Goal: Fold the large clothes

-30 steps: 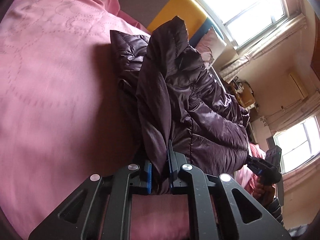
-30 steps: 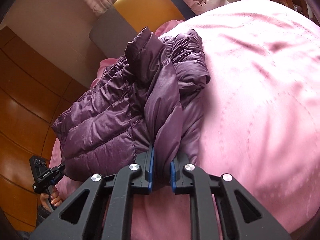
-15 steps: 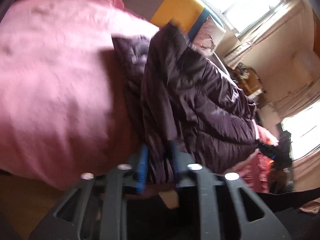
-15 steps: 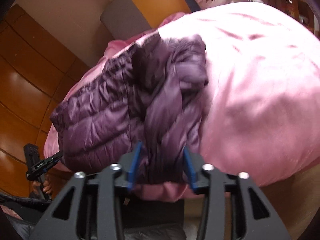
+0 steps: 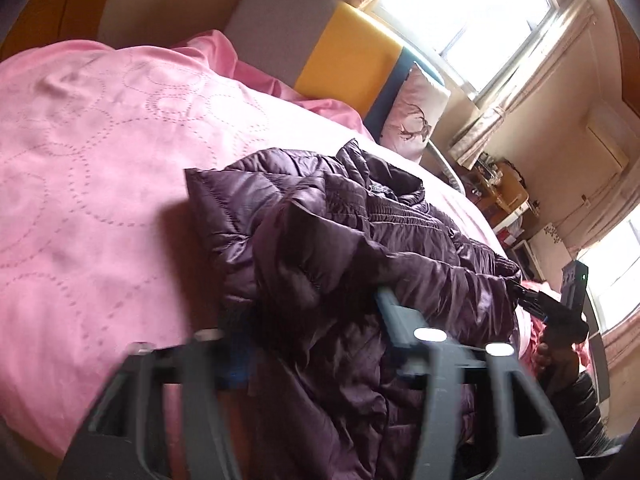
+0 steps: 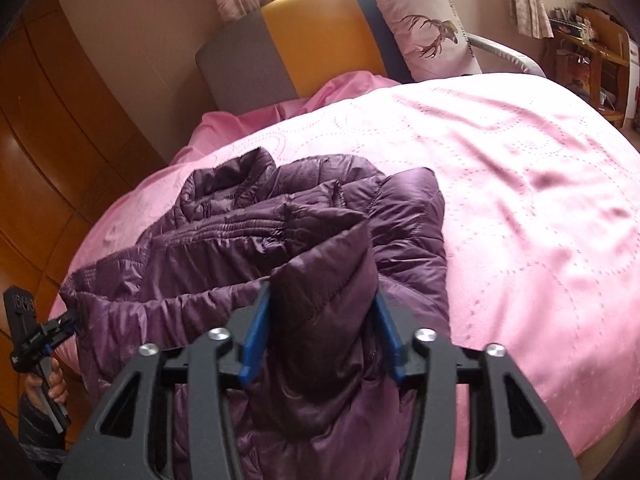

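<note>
Filling most of both views: a bed (image 6: 540, 220) under a pink quilted cover stitched with dotted rings. Behind it, along the top of each frame, a headboard (image 6: 320, 40) in grey, yellow and blue panels. Wooden cupboard fronts (image 6: 48, 128) down the left edge of the right wrist view; a bright window (image 5: 460, 8) at upper right of the left wrist view.

Heaped on the near part of the cover, lower centre in both frames: a dark purple padded jacket (image 6: 248, 240), bunched and partly doubled over, collar end toward the headboard, lower edge spilling over the side of the bed.

Propped against the blue panel: a pale pillow (image 6: 424, 28) printed with a stag.

At bottom centre of the right wrist view, the right tool (image 6: 322, 300): just been narrowing, blue pads now pressed on either side of a raised fold of the jacket.

At bottom centre of the left wrist view, the left tool (image 5: 312, 320), blurred: likewise just been narrowing, dark fabric packed between its fingers and clamped there.

Seen small at lower left of the right wrist view, a hand (image 6: 56, 384) on the other tool's handle, its tip at the jacket's far corner.
</note>
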Available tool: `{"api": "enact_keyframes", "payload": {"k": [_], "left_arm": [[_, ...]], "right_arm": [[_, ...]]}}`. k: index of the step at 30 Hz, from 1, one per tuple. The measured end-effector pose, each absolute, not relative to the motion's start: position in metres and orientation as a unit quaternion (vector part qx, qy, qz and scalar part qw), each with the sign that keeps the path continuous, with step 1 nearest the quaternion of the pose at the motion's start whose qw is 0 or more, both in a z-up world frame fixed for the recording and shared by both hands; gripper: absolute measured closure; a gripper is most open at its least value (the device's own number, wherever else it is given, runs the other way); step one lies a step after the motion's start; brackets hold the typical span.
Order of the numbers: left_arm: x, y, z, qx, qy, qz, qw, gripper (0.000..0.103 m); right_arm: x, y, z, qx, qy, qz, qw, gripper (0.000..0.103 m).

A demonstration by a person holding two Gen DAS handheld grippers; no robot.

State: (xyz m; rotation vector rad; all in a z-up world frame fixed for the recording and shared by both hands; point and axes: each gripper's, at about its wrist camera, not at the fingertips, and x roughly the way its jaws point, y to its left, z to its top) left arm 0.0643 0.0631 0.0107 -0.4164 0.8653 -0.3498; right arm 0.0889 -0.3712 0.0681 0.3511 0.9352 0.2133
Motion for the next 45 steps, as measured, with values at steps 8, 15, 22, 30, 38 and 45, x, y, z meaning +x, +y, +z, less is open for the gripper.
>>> {"api": "enact_keyframes", "payload": {"k": [8, 15, 22, 30, 38, 45], "left_arm": [[0.034, 0.066, 0.030, -0.162, 0.377, -0.158, 0.898, 0.100], [0.037, 0.071, 0.061, -0.152, 0.337, -0.152, 0.917, 0.100], [0.101, 0.073, 0.066, -0.160, 0.331, -0.126, 0.922, 0.101], [0.172, 0.059, 0.042, -0.135, 0.361, -0.083, 0.919, 0.101], [0.205, 0.044, -0.015, -0.103, 0.427, -0.037, 0.898, 0.101], [0.205, 0.038, -0.044, -0.101, 0.440, -0.016, 0.892, 0.101]], "right_arm": [[0.057, -0.376, 0.104, 0.169, 0.406, 0.109, 0.891, 0.092], [0.065, -0.380, 0.147, 0.187, 0.360, 0.122, 0.906, 0.092], [0.130, -0.382, 0.143, 0.207, 0.357, 0.077, 0.908, 0.092], [0.191, -0.367, 0.113, 0.166, 0.375, 0.010, 0.912, 0.092], [0.228, -0.366, 0.041, 0.143, 0.429, -0.040, 0.891, 0.092], [0.240, -0.362, 0.001, 0.126, 0.452, -0.057, 0.881, 0.088]]}}
